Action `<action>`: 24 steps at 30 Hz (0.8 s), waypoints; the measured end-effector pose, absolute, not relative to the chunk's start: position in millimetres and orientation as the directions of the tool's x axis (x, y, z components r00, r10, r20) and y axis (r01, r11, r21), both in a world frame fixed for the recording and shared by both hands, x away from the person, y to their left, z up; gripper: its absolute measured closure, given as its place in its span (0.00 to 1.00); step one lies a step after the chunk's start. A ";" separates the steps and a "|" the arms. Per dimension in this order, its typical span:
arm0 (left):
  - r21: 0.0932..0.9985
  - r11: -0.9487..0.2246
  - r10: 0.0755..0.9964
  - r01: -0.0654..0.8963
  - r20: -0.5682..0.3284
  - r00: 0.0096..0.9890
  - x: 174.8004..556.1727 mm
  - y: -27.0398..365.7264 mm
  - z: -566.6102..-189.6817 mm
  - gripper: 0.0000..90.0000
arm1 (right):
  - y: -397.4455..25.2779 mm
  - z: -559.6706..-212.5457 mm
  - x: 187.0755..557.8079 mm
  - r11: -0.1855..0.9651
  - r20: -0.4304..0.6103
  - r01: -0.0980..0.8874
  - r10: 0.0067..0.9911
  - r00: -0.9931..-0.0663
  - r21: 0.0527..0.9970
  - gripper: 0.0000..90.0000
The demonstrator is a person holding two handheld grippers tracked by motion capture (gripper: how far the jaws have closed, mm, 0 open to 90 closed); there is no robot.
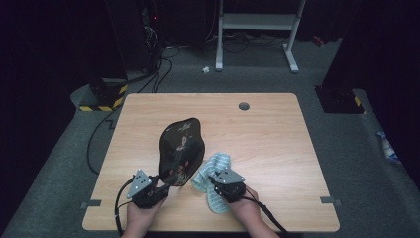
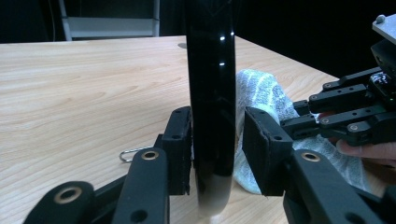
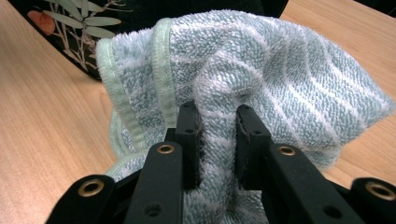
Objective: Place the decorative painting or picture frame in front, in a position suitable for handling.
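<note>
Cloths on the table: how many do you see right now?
1. The pale green striped terry cloth lies near the table's front edge, beside the black lacquered floral tray, pinched in the right gripper jaws. Another could hide behind the tray.

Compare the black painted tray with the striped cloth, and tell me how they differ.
The tray is glossy black and rigid with a painted plant design; the cloth is soft, pale green-and-white towelling. The tray stands tilted on its edge, the cloth lies bunched. The left claw straddles the tray's rim with a gap on one side; the right claw pinches a cloth fold. Both rest on the table.
</note>
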State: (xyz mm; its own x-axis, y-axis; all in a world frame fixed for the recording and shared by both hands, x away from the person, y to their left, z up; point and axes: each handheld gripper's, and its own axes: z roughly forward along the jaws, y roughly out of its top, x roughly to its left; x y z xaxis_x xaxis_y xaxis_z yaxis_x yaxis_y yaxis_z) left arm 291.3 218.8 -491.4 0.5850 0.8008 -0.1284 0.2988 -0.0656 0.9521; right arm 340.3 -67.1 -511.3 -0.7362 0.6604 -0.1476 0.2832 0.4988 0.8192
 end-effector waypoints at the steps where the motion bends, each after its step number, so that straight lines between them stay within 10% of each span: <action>1: 0.952 -0.079 0.800 0.296 -0.116 0.588 289.9 220.6 -490.9 0.69 | -67.4 -511.4 339.7 0.496 -0.145 0.284 0.660 -0.737 0.820 0.82; 24: 0.966 -0.073 0.811 0.246 -0.086 0.578 263.4 252.8 -469.4 0.80 | -65.4 -505.3 331.3 0.481 -0.133 0.266 0.646 -0.752 0.836 0.81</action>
State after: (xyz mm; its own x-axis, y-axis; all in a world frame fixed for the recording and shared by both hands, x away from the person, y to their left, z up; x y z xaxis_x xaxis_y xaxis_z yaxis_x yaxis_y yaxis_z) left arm 263.4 252.8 -469.4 0.5780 0.8115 -0.0861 0.2463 -0.0730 0.9664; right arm 331.3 -65.4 -505.3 -0.7516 0.6461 -0.1328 0.2658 0.4809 0.8355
